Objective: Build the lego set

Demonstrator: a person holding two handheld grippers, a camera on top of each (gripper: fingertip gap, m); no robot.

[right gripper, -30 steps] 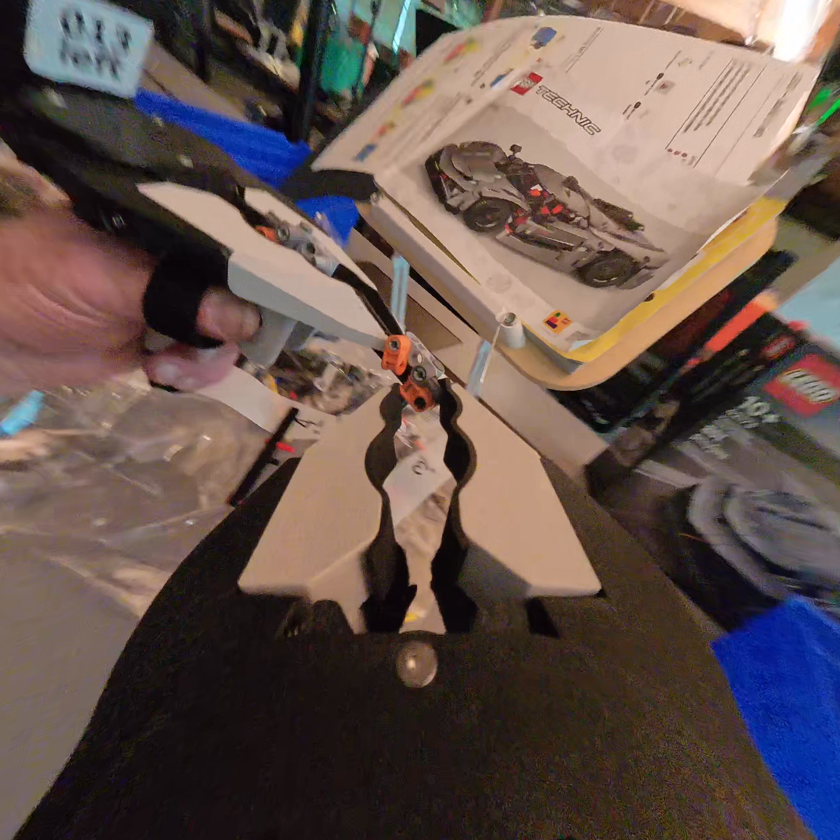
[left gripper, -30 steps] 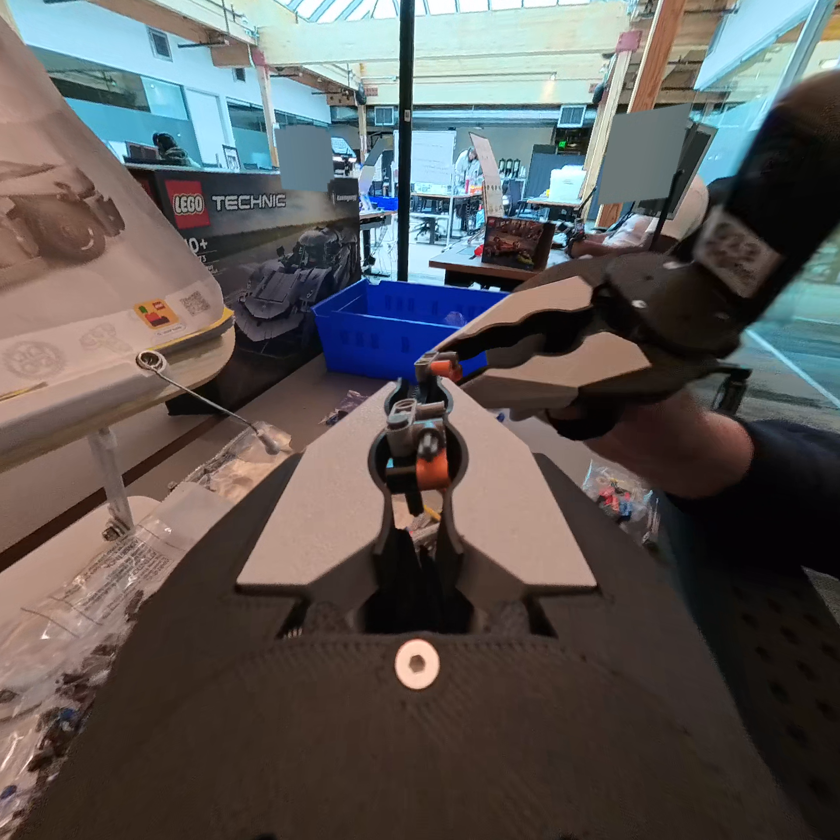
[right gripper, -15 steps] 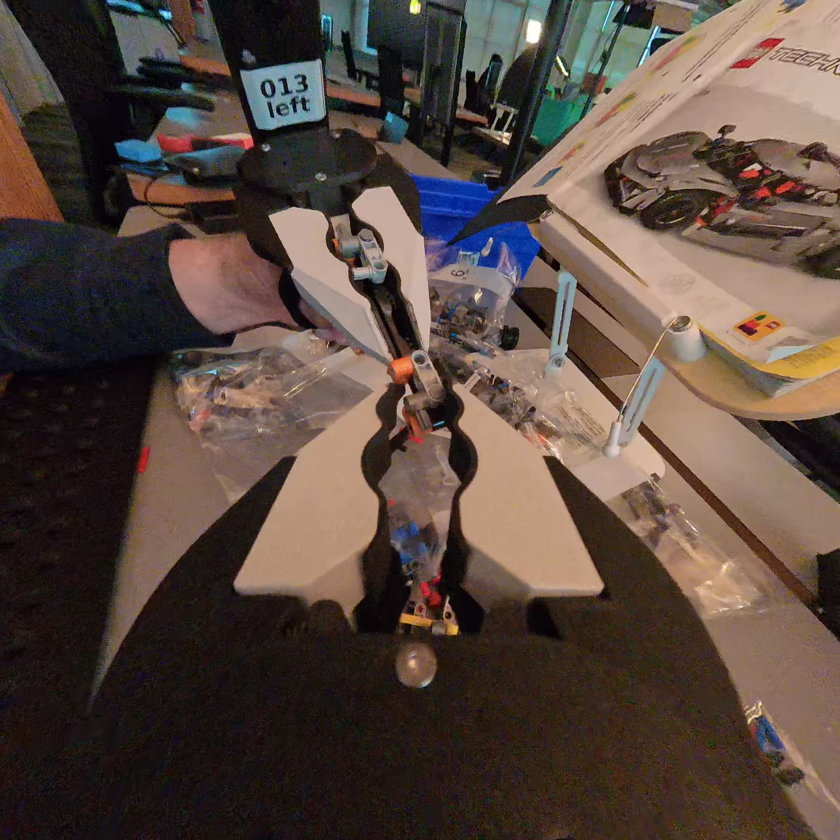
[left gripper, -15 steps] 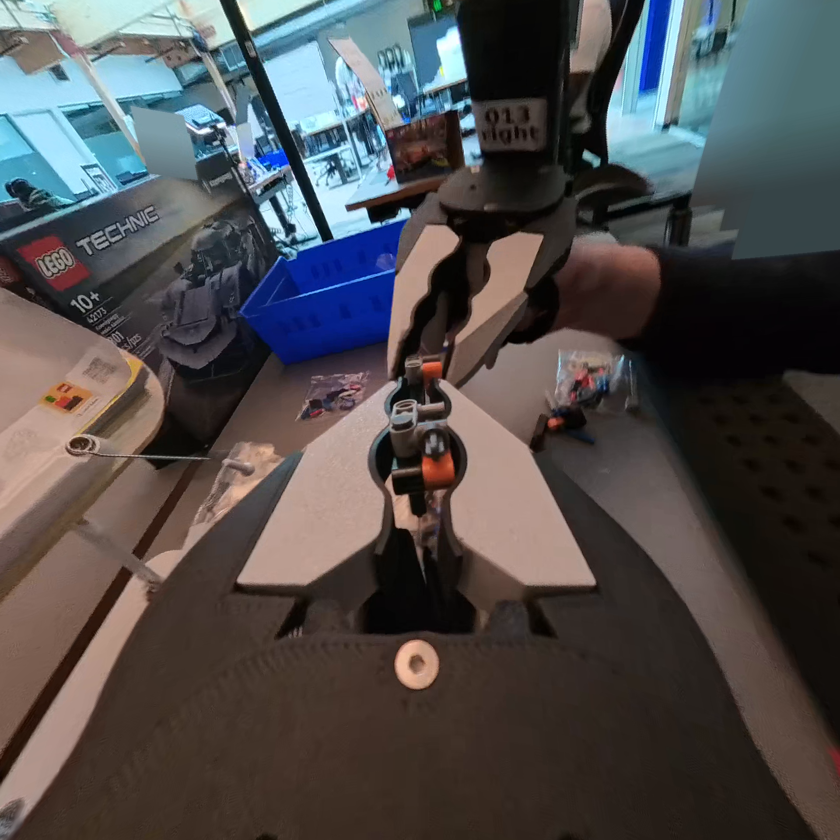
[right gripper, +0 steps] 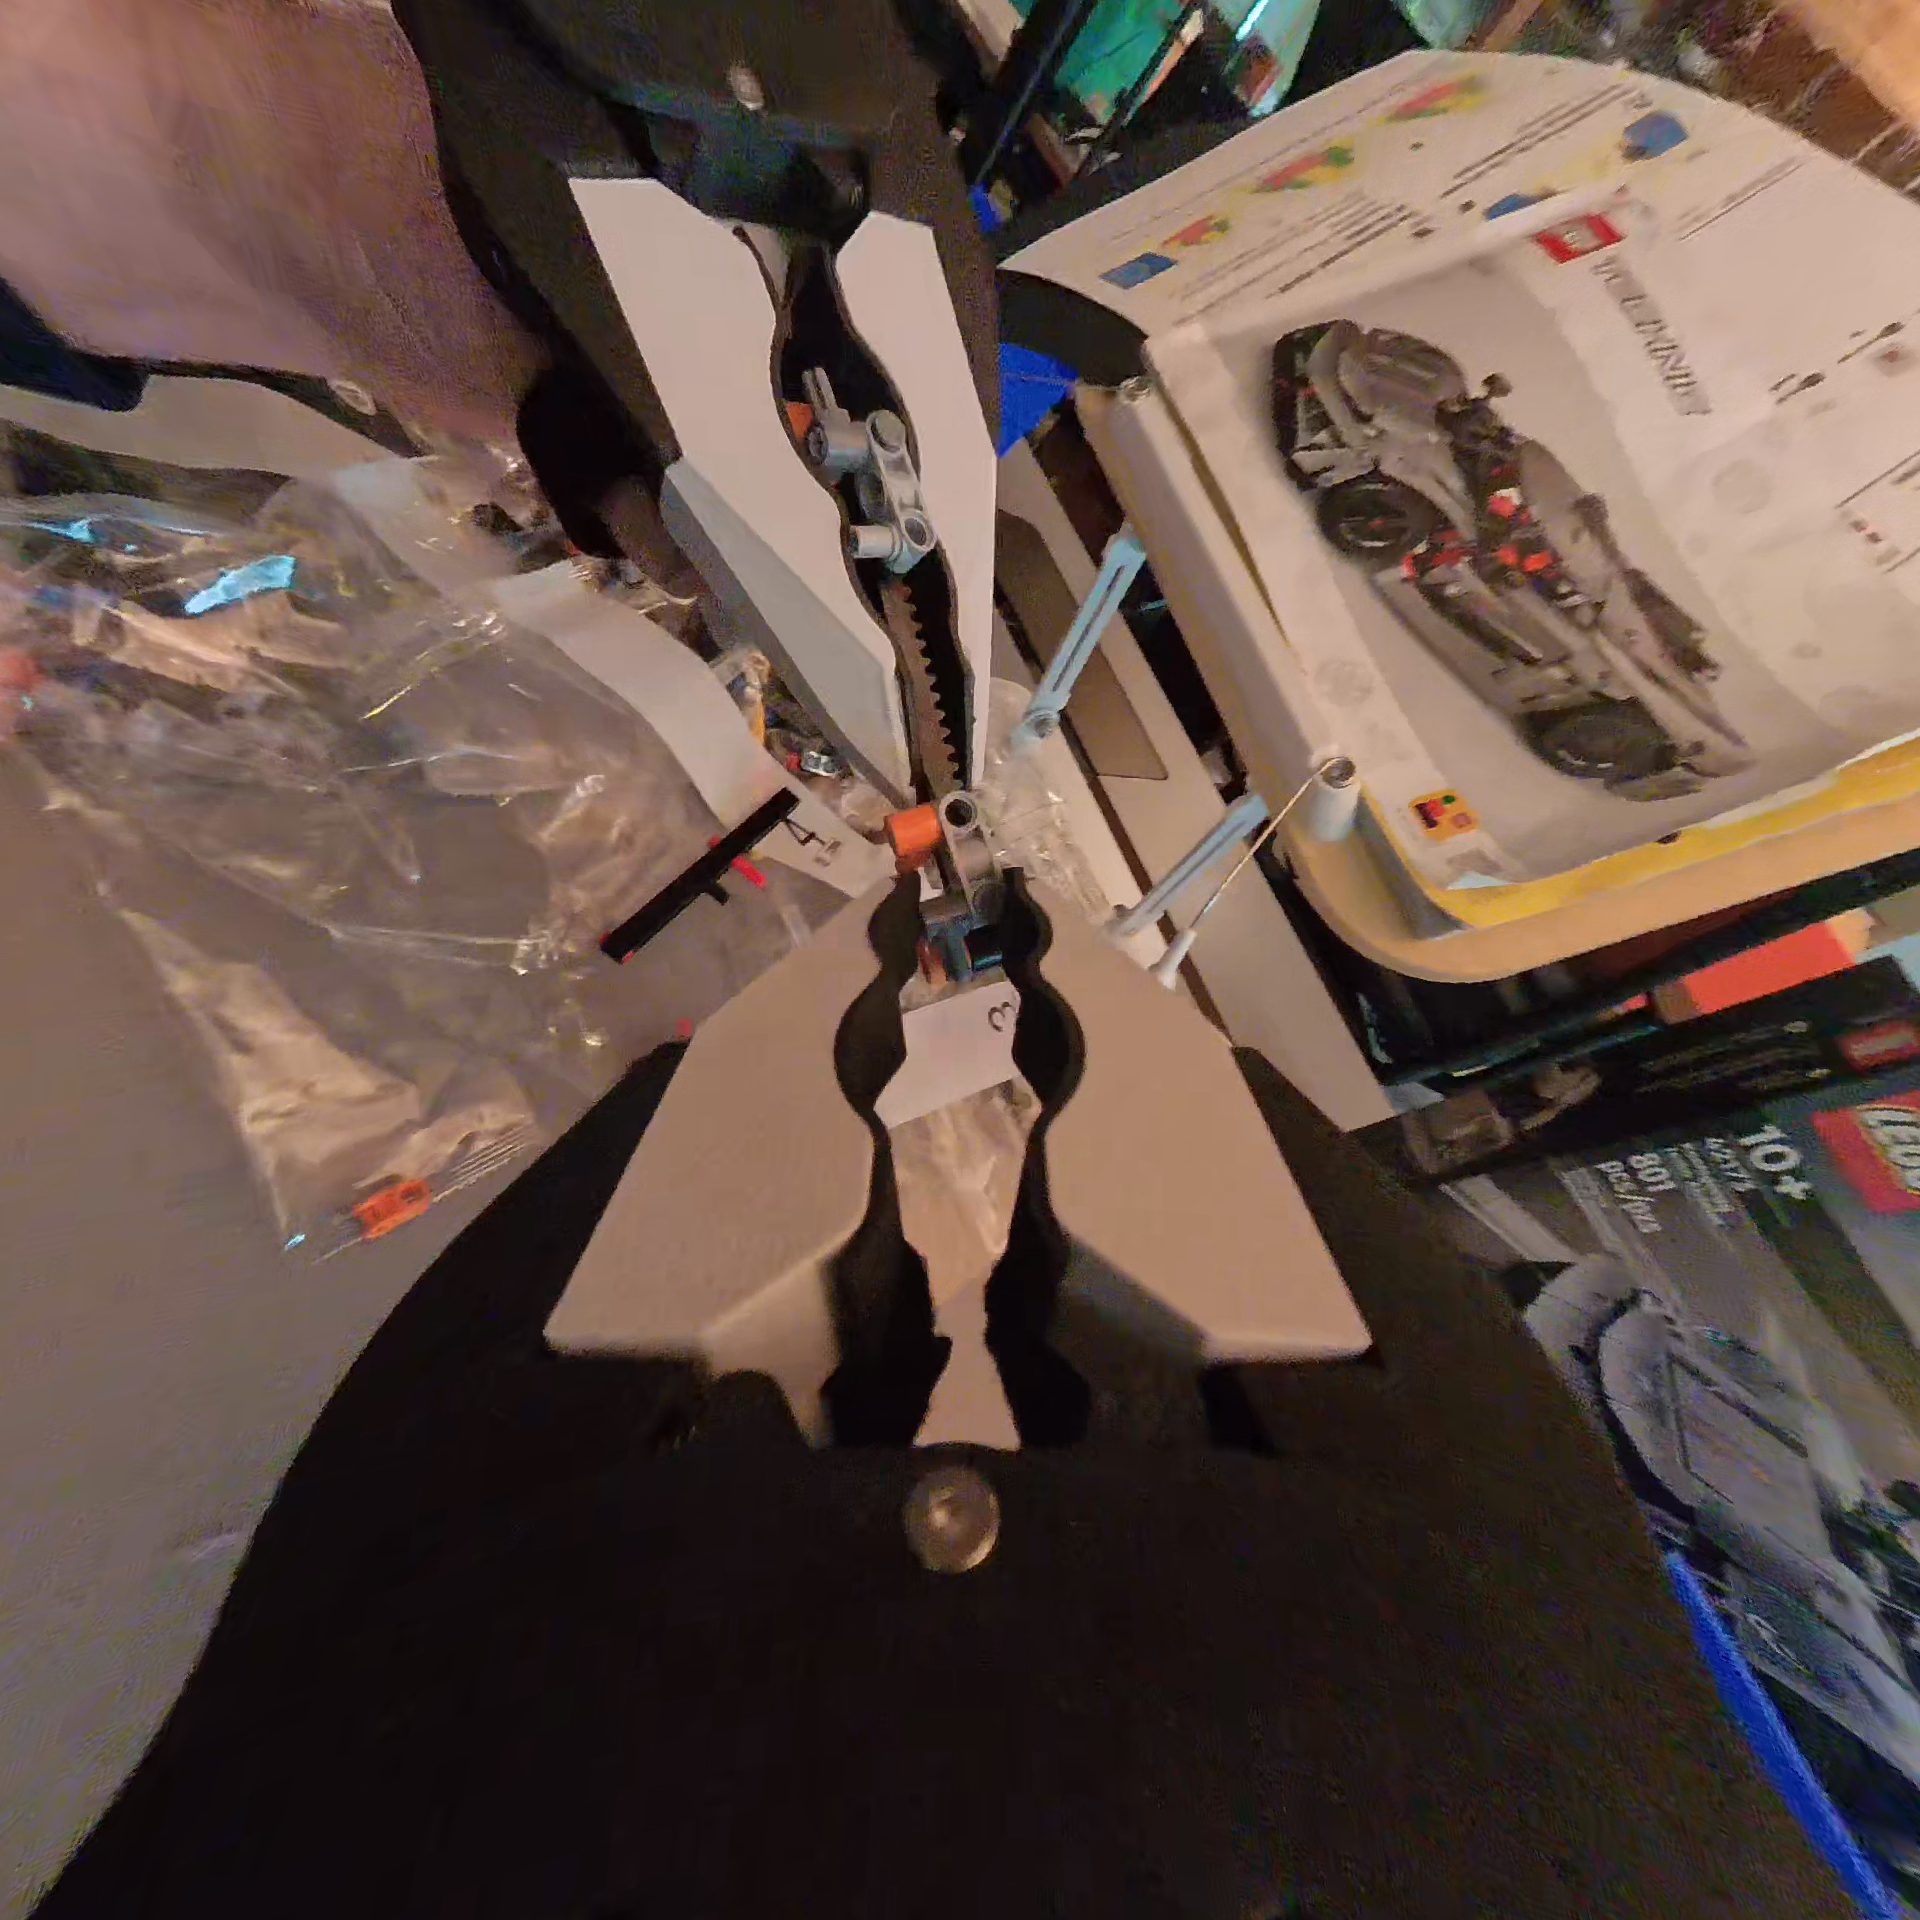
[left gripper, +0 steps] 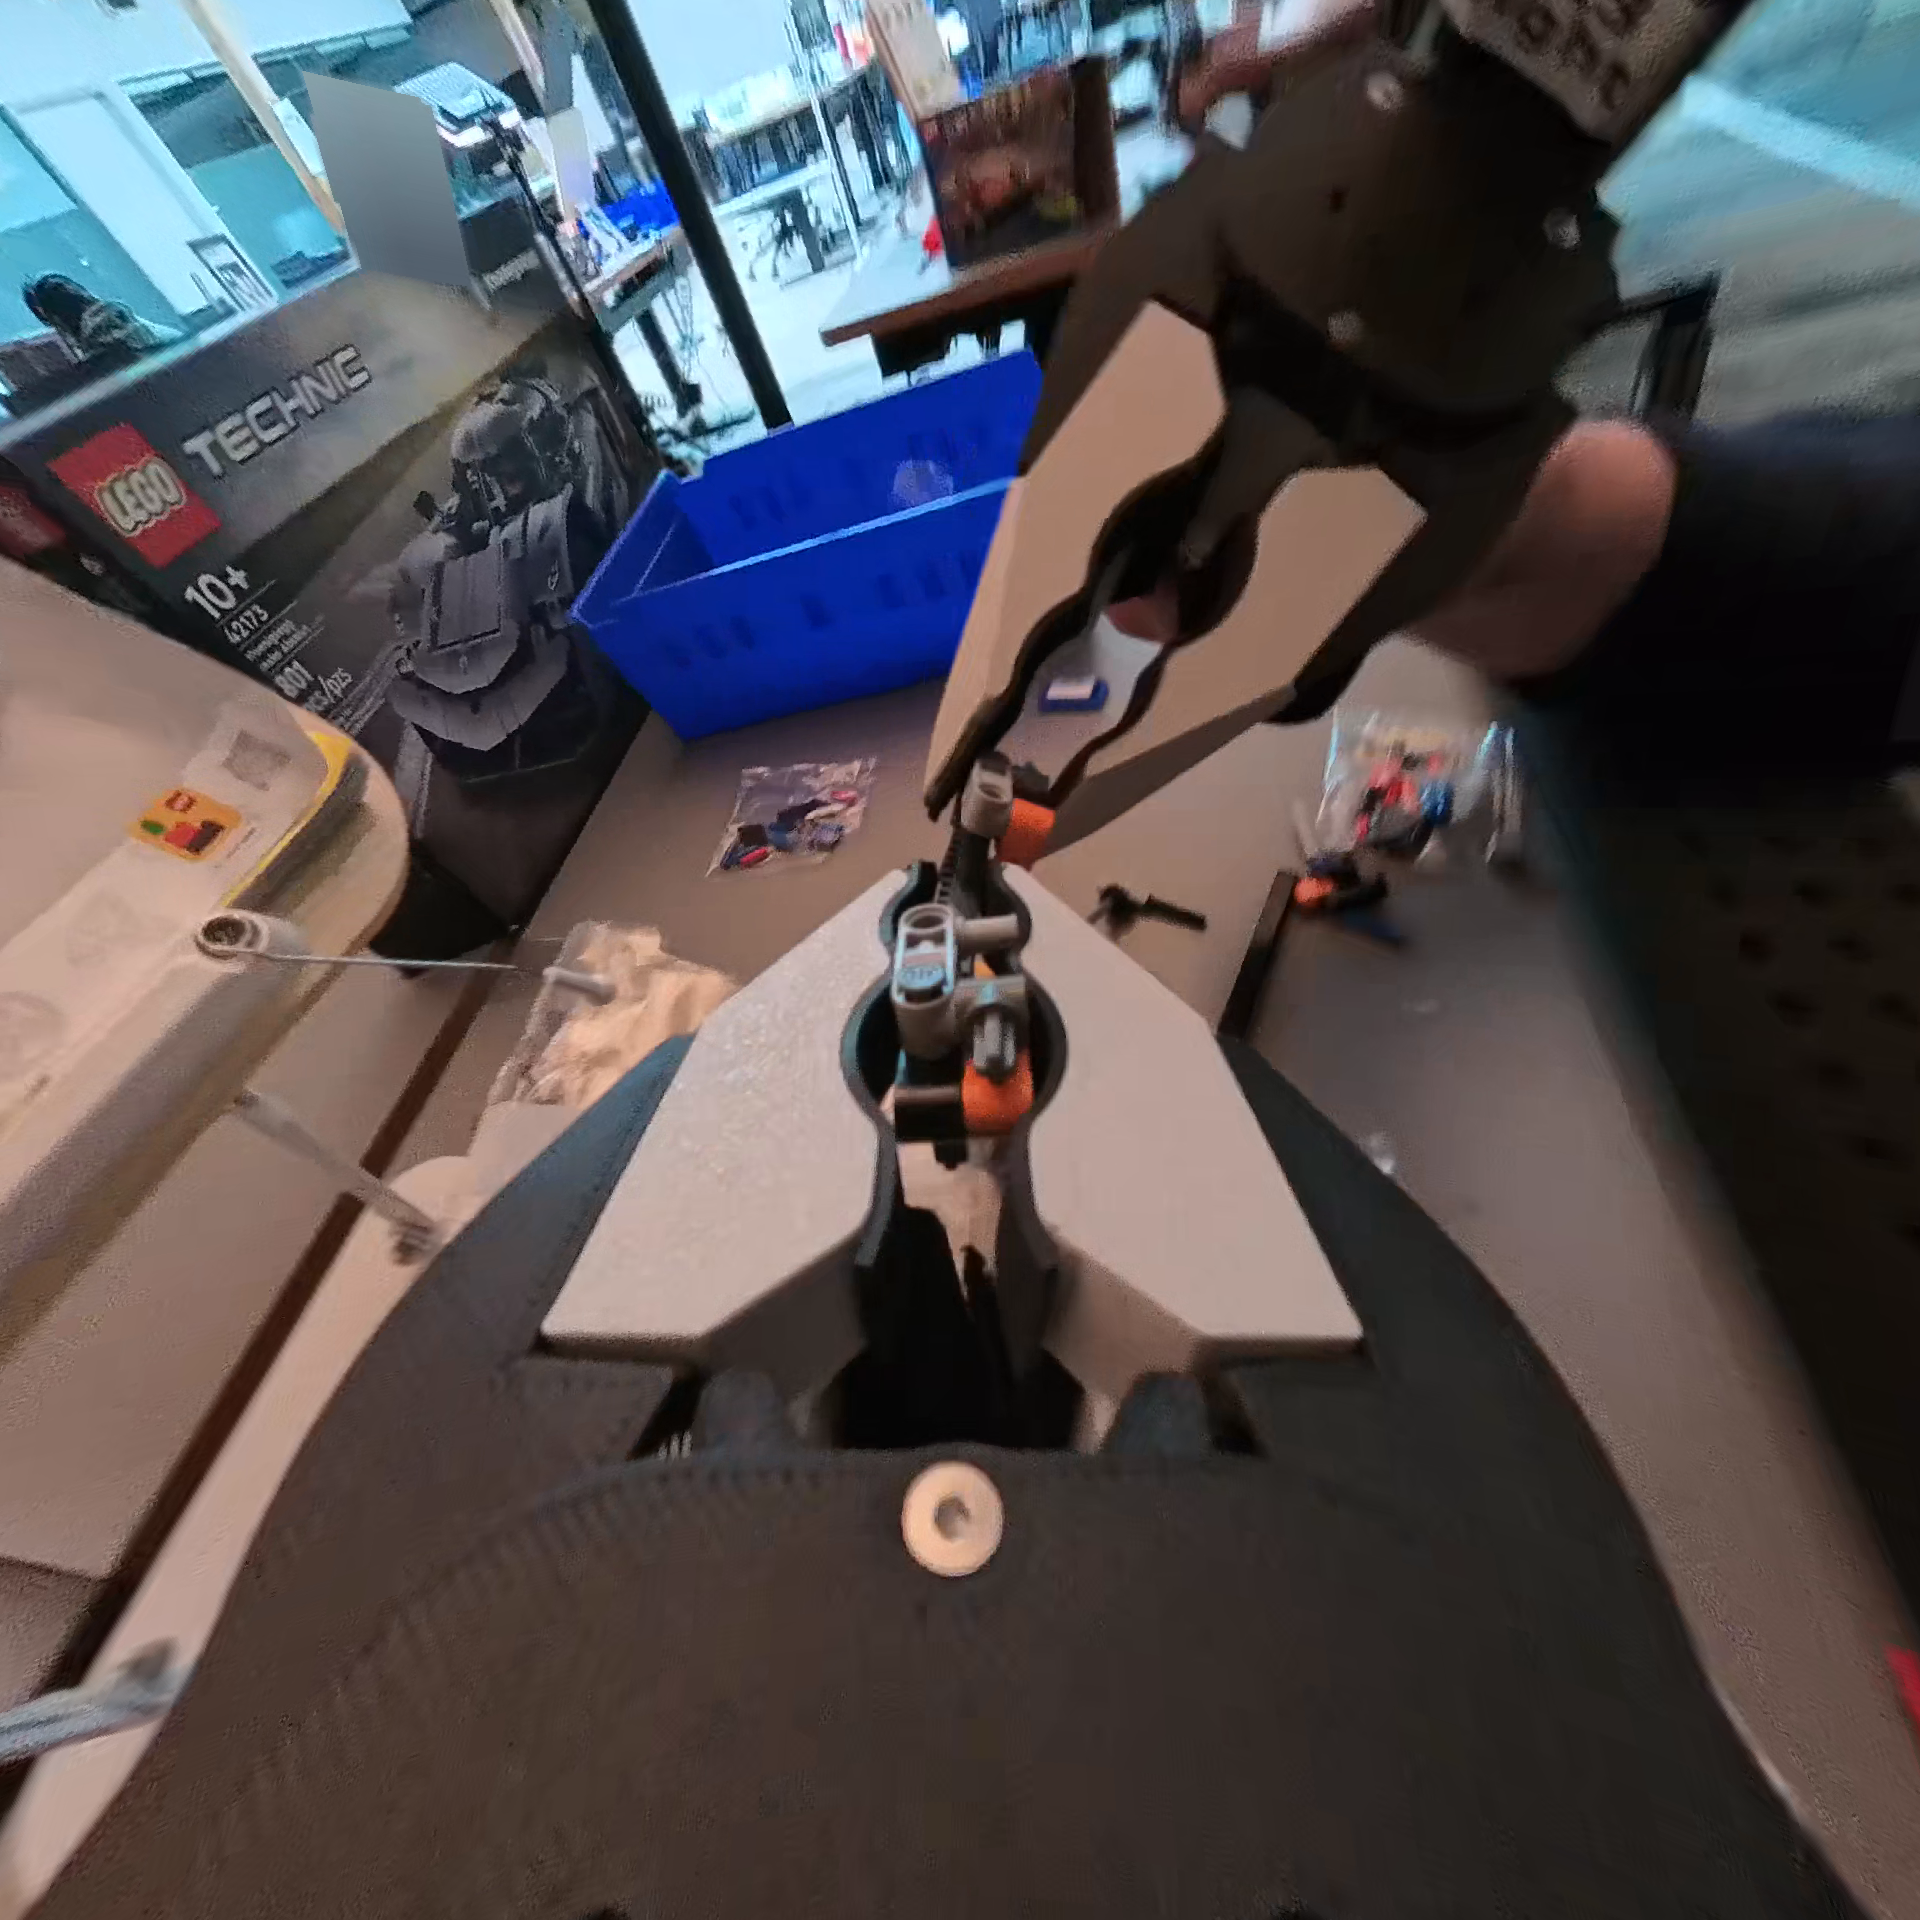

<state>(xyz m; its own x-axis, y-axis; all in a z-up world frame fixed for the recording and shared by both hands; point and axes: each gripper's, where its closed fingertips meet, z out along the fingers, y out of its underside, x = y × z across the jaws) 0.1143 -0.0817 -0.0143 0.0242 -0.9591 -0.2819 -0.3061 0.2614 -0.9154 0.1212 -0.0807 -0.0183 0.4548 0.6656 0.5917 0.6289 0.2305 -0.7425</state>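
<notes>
Between the two hand-held grippers, above the grey tabletop [left gripper: 1403,1060], hangs the small lego sub-assembly [left gripper: 951,997]: a black toothed rack strip carrying grey connector pieces and orange bushes. The left gripper [left gripper: 951,904] is pressed together on it, with the grey and orange cluster lodged in the round notch between its pale fingers [left gripper: 769,1122]. The rack's long axis runs straight ahead along those fingers, so its far end points at the right gripper [right gripper: 951,904]. That gripper comes in tip to tip from the far side, a little to the right and tilted down. Its tips appear to pinch the grey connector and orange bush [right gripper: 914,831] at the rack's far end, though the rest of its jaws gape. Both grippers sit at opposite ends of the same strip, so any push or pull should follow that shared line; a sideways twist could bend the rack or pop a piece loose. Far left stand the dark lego box [left gripper: 343,540] and a blue plastic bin [left gripper: 790,613]; clear bags of parts [right gripper: 343,748] lie on the table.
</notes>
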